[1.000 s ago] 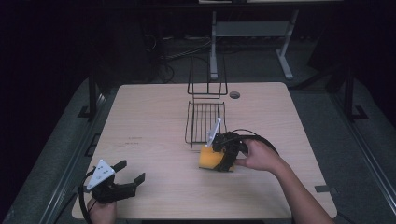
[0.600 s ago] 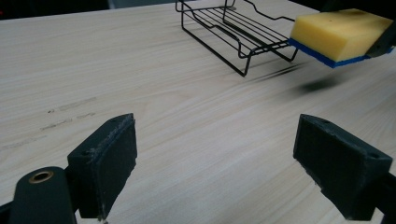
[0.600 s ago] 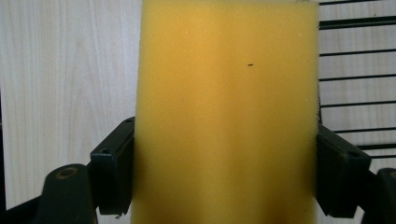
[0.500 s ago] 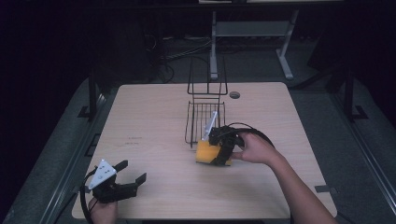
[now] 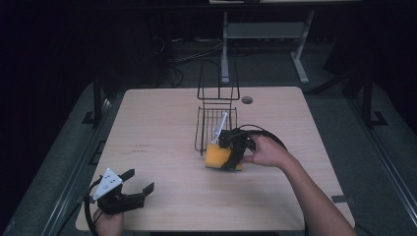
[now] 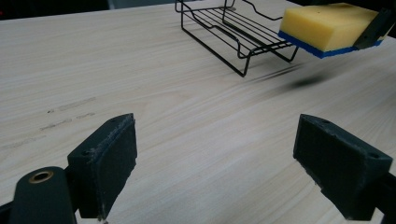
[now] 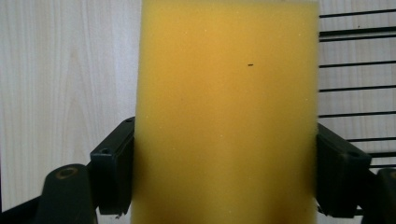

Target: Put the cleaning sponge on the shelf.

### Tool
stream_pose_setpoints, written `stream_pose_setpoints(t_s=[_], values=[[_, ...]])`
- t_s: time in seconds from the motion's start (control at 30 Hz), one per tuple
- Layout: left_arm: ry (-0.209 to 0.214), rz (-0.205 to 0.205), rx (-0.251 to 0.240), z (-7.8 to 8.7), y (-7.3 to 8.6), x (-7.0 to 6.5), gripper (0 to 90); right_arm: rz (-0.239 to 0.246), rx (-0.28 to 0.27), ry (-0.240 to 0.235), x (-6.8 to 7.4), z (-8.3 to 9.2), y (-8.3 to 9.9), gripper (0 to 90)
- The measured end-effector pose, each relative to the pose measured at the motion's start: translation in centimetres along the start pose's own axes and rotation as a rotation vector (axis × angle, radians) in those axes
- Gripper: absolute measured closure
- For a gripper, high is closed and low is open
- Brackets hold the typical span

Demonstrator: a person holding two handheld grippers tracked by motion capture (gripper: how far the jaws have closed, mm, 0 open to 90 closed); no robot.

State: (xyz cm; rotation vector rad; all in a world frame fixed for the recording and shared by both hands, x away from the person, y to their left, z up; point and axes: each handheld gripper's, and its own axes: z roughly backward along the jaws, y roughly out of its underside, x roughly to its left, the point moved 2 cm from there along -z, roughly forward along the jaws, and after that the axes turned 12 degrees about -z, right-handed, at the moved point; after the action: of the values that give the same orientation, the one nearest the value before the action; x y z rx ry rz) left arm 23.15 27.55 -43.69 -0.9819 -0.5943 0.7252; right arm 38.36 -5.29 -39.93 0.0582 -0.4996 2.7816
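The right gripper (image 5: 231,153) has its fingers clamped on a yellow sponge (image 5: 220,156), held just above the table (image 5: 157,123) beside a black wire rack (image 5: 215,123). The left gripper (image 5: 132,189) rests with fingers spread, grasping nothing. The sponge seems bound for the rack, not yet placed.

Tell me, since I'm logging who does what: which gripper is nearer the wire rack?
Right. The right gripper holds the sponge at the wire rack's near edge. The left gripper sits open, apart from it at the table's near-left corner.
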Motion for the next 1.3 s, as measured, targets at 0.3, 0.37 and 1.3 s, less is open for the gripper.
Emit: stream_pose_setpoints(t_s=[0.3, 0.37, 1.3], values=[[-0.001, 0.003, -0.001, 0.1, 0.0, 0.1, 12.8, 0.008, 0.008, 0.005, -0.5, -0.3, -0.7, 21.7], [-0.002, 0.002, -0.002, 0.0, 0.0, 0.1, 12.8, 0.007, 0.006, 0.004, -0.6, -0.3, -0.9, 21.7], [0.007, -0.001, -0.003, 0.0, -0.1, 0.0, 12.8, -0.013, 0.006, 0.013, -4.3, -1.4, -2.5, 21.7]])
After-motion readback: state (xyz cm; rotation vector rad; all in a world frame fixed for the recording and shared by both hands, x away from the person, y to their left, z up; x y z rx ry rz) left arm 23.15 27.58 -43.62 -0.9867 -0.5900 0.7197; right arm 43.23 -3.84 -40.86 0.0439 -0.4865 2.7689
